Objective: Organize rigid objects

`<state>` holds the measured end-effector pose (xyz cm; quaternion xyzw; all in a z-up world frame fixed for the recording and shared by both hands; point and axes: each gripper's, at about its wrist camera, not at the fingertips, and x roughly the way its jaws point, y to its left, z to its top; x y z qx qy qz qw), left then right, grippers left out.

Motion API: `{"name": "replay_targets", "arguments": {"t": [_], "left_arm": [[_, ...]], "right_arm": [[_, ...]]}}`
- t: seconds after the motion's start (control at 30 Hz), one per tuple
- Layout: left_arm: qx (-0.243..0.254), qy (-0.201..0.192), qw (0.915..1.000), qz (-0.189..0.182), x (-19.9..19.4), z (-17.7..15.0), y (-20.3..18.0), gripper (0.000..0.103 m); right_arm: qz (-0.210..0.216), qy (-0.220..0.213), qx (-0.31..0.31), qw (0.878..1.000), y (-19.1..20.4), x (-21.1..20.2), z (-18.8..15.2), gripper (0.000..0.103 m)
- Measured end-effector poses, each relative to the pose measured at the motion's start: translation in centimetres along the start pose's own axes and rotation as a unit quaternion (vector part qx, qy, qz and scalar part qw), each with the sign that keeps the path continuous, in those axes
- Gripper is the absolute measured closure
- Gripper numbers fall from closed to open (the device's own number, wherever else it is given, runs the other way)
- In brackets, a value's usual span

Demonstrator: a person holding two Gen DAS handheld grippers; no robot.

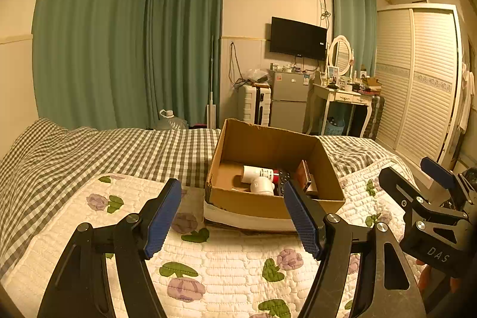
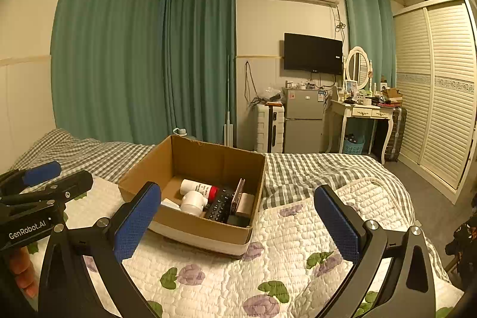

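Note:
An open cardboard box (image 1: 262, 145) (image 2: 208, 157) stands on the flowered quilt. Inside lie a white bottle with a red cap (image 1: 258, 171) (image 2: 198, 187), a white pipe elbow (image 1: 262, 185) (image 2: 192, 201), a black remote (image 1: 281, 179) (image 2: 220, 206), a phone on edge (image 1: 304, 173) (image 2: 237, 195) and a tan block (image 2: 246, 203). My left gripper (image 1: 232, 218) is open and empty, just in front of the box. My right gripper (image 2: 238, 225) is open and empty, also before the box; it shows at the right edge of the left wrist view (image 1: 417, 178).
The flowered quilt (image 1: 232, 264) (image 2: 283, 252) lies over a checked bedspread (image 1: 119, 151) (image 2: 313, 169). Beyond the bed stand a suitcase (image 1: 256, 105), a small fridge (image 2: 304, 121), a dressing table (image 2: 363, 112) and a louvred wardrobe (image 2: 441, 97). Green curtains (image 1: 119, 49) hang behind.

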<state>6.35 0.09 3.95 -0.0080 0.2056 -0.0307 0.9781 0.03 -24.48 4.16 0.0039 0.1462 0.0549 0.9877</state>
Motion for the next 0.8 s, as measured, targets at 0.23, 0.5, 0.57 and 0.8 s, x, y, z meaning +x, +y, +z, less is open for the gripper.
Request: {"name": "replay_targets", "arguments": {"t": [0.23, 0.5, 0.57, 0.8], "left_arm": [[-0.002, 0.001, 1.0, -0.002, 0.06, -0.1, -0.03, 0.029], [-0.003, 0.001, 1.0, -0.001, 0.14, -0.24, 0.06, 0.029], [-0.002, 0.002, 1.0, -0.001, 0.15, -0.25, 0.03, 0.029], [-0.003, 0.003, 1.0, 0.002, 0.13, -0.39, 0.13, 0.029]], "right_arm": [[-0.001, 0.003, 0.001, 1.0, 0.09, 0.13, -0.09, 0.0], [-0.001, 0.005, 0.005, 1.0, 0.01, 0.27, -0.17, 0.0], [-0.001, 0.006, 0.004, 1.0, 0.01, 0.29, -0.16, 0.0], [-0.001, 0.009, 0.004, 1.0, 0.03, 0.3, -0.2, 0.0]]}}
